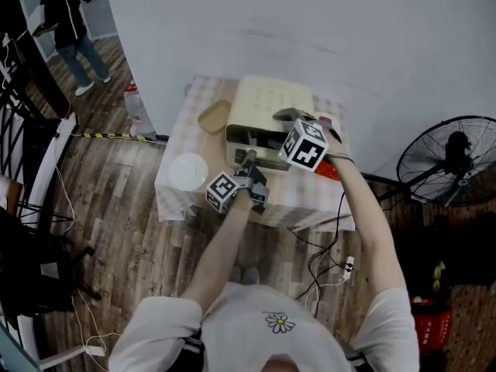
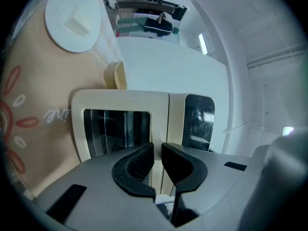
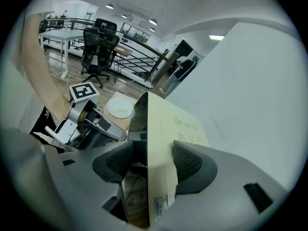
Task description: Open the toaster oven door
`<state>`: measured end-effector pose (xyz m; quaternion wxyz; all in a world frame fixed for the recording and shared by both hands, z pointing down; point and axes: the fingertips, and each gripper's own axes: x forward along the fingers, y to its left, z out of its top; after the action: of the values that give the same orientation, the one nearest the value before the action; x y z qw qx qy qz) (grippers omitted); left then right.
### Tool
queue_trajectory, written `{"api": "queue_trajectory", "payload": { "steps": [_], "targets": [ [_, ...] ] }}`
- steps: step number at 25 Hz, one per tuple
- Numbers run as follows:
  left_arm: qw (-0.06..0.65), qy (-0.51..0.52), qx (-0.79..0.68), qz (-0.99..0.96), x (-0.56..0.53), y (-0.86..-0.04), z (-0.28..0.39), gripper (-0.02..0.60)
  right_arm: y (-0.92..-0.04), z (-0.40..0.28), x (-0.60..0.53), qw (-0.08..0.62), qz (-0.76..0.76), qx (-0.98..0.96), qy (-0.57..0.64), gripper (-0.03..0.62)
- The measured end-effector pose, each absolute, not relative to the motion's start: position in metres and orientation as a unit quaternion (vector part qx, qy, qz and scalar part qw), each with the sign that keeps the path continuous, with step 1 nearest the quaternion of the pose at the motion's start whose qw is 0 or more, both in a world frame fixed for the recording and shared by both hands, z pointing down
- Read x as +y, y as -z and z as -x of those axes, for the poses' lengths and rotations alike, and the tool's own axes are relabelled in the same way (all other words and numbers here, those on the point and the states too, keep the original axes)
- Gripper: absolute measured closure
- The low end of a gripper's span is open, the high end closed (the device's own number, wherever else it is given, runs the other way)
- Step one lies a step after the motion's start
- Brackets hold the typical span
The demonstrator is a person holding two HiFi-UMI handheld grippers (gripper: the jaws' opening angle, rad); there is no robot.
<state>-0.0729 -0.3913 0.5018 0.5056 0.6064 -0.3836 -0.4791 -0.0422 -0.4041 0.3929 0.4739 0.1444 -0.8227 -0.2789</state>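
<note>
A cream toaster oven (image 1: 267, 103) stands on a small cloth-covered table (image 1: 298, 201). My left gripper (image 1: 249, 158) reaches its front. In the left gripper view the glass door (image 2: 115, 129) and a dark panel (image 2: 199, 121) fill the middle. That gripper (image 2: 158, 150) has its jaws almost together on a slim cream strip at the door's edge, which I take for the handle. My right gripper (image 1: 284, 115) sits at the oven's top right front corner. In the right gripper view its jaws (image 3: 151, 160) stand wide astride that edge, one pad on the cream top (image 3: 180, 124), the other against the dark front.
A white plate (image 1: 188, 171) lies left of the oven and a tan bowl (image 1: 213, 117) sits behind it. Something red (image 1: 326, 170) lies at the oven's right. A floor fan (image 1: 453, 157) stands to the right, cables (image 1: 322, 262) trail under the table, and a person (image 1: 74, 29) stands far back left.
</note>
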Motion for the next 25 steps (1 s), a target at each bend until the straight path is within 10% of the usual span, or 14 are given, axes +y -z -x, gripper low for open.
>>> {"api": "queue_trajectory", "payload": {
  "steps": [25],
  "targets": [
    [0.503,0.486,-0.360,-0.617,-0.360,-0.507,0.070,0.522,-0.392,0.040,-0.401,0.443,-0.139,-0.841,0.278,0.339]
  ]
}}
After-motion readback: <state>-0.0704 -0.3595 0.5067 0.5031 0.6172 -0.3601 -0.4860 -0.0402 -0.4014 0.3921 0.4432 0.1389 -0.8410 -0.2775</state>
